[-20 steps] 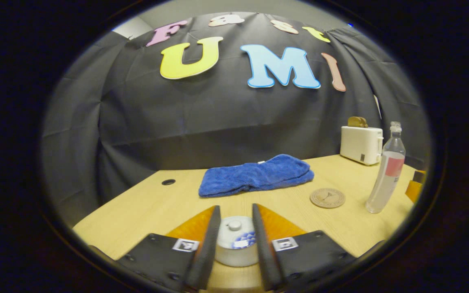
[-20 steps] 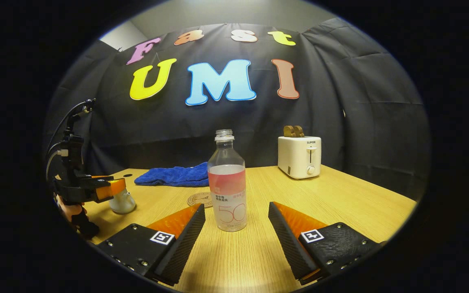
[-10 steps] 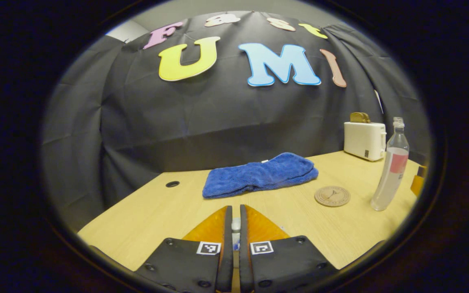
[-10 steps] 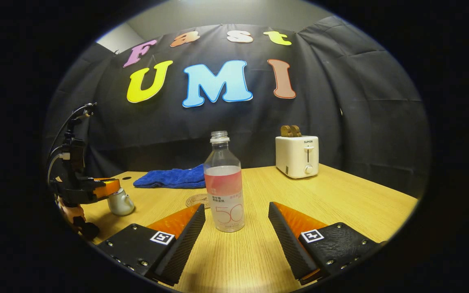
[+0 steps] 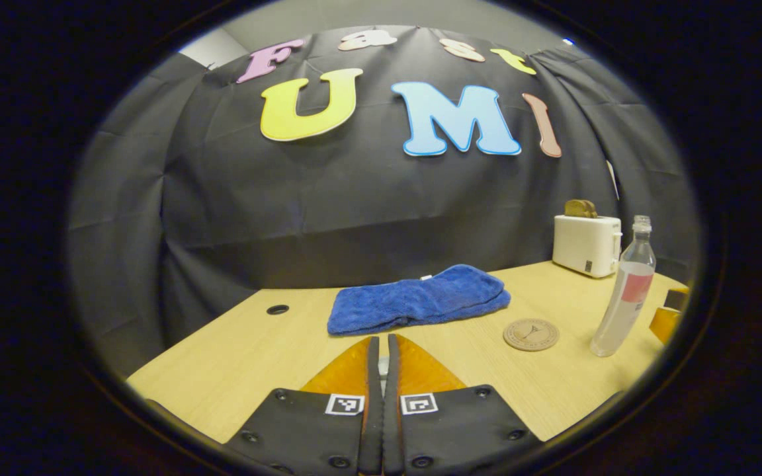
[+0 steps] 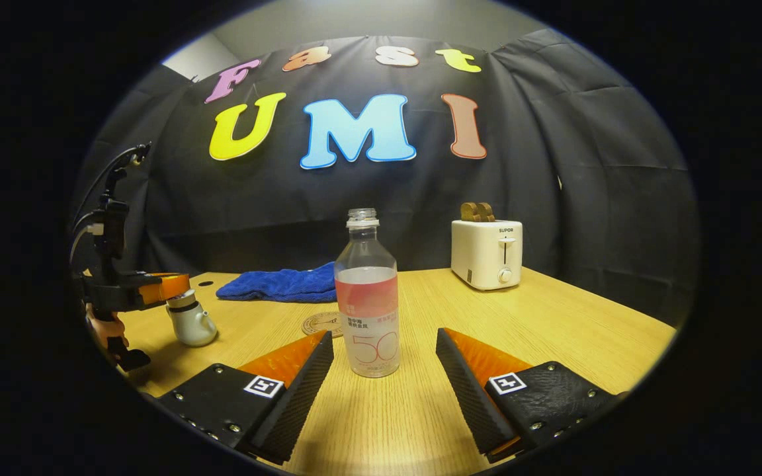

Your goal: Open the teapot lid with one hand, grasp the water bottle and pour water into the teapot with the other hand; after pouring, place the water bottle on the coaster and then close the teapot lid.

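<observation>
So the left gripper (image 5: 381,360) has its fingers pinched nearly together, with a sliver of something pale caught between them. From the right gripper view, that same gripper (image 6: 179,291) sits right on top of the teapot (image 6: 190,324), over at about 9 o'clock on the table (image 6: 553,330). My guess is it's clamped on the lid knob, but whether the lid has actually lifted clear of the pot I can't tell from here.

The right gripper (image 6: 384,360) is wide open, fingers spread either side of the water bottle (image 6: 368,304) but not touching it. The bottle stands upright dead ahead at 12 o'clock, cap off, partly filled. The coaster (image 6: 321,324) peeks out just behind it toward 11 o'clock, with the blue towel (image 6: 285,285) farther back and a toaster (image 6: 485,254) off around 1 o'clock.

Handling-wise: the bottle looks like thin clear plastic, so it'll probably flex and squirt if squeezed hard with no cap on. I'd grab it on the labelled middle, where it's straight-sided and less slick than the bare shoulder, and keep the squeeze gentle. With the water in it, it's likely bottom-heavy, which helps. The teapot looks ceramic, so the lid is probably smooth, a bit slippery and chippable. That small knob is the only sensible place to hold it.
</observation>
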`<state>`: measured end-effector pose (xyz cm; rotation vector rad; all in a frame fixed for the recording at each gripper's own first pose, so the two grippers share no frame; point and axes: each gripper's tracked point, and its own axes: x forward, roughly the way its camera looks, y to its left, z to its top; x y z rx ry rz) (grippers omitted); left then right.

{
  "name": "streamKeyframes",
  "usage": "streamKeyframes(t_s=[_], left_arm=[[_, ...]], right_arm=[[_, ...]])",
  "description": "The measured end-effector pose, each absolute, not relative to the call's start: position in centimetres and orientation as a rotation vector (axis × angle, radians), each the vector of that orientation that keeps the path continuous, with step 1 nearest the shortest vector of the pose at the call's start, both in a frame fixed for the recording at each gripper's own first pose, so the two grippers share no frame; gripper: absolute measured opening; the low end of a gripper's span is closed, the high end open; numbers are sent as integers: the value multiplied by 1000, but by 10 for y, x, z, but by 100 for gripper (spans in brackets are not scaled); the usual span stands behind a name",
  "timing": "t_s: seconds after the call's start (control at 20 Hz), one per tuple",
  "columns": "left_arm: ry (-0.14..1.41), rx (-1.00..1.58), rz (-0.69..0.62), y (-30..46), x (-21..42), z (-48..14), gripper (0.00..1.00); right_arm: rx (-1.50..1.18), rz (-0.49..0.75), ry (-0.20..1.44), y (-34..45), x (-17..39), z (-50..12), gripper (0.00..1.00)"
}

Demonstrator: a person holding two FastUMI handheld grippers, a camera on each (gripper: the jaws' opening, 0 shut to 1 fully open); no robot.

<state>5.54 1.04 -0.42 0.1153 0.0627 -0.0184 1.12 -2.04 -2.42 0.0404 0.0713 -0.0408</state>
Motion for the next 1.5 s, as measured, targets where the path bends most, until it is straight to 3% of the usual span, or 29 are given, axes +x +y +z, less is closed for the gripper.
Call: streamKeyframes(t_s=[0.3,1.0,1.2,1.25,1.5], left_arm=[[71,104,-7,27,46,0,7],[94,76,48,85,21,-4,6],[113,55,64,100,18,-14,6],[116,51,66,102,18,-16,6],[120,37,72,112,15,-19,6]], right_arm=[[-16,-38,91,-23,31,-13,97],[-55,30,305,-17,78,-45,97],[-85,20,316,-15,80,-49,87],[-93,27,317,-13,82,-50,79],[-205,17,288,-7,83,-31,77]])
